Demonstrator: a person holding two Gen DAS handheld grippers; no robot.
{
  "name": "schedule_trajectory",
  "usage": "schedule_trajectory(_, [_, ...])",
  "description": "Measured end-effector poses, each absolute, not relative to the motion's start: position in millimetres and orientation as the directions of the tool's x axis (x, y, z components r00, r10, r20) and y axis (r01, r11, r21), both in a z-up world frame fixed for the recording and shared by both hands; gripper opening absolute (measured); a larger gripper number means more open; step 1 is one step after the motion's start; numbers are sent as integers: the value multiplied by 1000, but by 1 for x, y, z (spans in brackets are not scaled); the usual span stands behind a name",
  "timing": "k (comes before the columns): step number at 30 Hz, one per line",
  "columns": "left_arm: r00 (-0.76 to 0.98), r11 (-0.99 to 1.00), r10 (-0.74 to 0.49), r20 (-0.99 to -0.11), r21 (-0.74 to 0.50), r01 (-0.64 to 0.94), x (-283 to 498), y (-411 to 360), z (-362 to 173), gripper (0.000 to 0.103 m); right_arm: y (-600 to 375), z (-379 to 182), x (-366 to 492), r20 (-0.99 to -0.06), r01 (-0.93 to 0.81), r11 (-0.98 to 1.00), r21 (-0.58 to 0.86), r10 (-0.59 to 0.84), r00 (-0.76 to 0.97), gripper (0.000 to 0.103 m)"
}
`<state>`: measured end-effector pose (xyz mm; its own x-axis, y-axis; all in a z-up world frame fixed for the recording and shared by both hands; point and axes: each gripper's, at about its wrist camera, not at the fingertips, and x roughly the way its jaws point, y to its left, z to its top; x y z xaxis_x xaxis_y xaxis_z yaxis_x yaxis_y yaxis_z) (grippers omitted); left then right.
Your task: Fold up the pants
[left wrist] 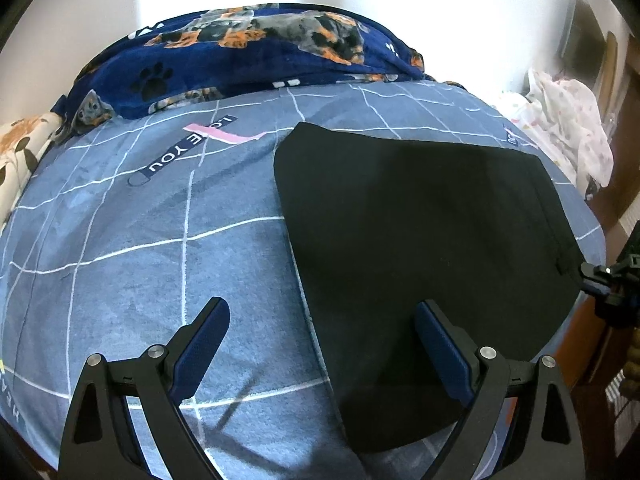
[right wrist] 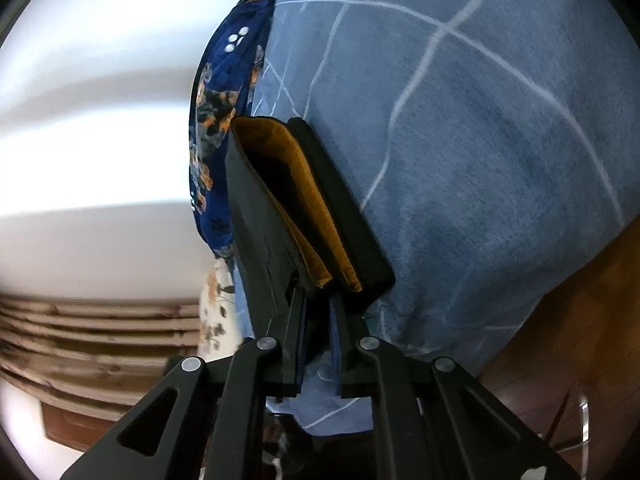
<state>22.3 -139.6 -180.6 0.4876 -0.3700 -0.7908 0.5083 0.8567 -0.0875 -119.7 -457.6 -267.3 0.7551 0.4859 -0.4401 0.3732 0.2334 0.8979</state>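
Black pants (left wrist: 420,220) lie folded; your right gripper (right wrist: 318,300) pinches their corner, left gripper (left wrist: 322,344) gapes empty: lift evenly.

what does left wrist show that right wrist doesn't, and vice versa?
Left wrist only: the whole black folded pants lying flat on the bed, the left gripper with jaws wide open above the pants' near edge, a pink "LOVE YOU" print, and white crumpled cloth at the right.

Right wrist only: the pants' orange-brown lining seen edge-on, with the right gripper nearly closed on the lifted layer.

Both: the pants, the blue grid-pattern bedsheet, the navy dog-print blanket, and the right gripper at the pants' corner.
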Motion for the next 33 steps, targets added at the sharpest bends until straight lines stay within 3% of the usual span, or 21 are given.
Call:
schedule_trajectory(8, [497,859,-363,-788,-77,506,24,-140,-181,94,-456,-234,-115,-581,392,462,796,398,711,20])
schedule_trajectory(10, [500,859,-361,-787,-72,507,24,-140,-181,94,-458,-228,-112,-623,409,515,753,359,695,40])
schedule_trajectory(11, [499,860,-360,-788,-72,505,25,-140,-181,94,-459,-225,-109,-636,410,537,737,347,689,42])
schedule_trajectory(19, [483,863,-368,-795,-98,495,32,-136,-180,94,-457,-226,-67,-709,373,665,647,343,617,45])
schedule_trajectory(33, [370,802,-430,-823,-161,575,45,-148,-189,94,-462,-232,-37,-729,286,722,630,423,538,53])
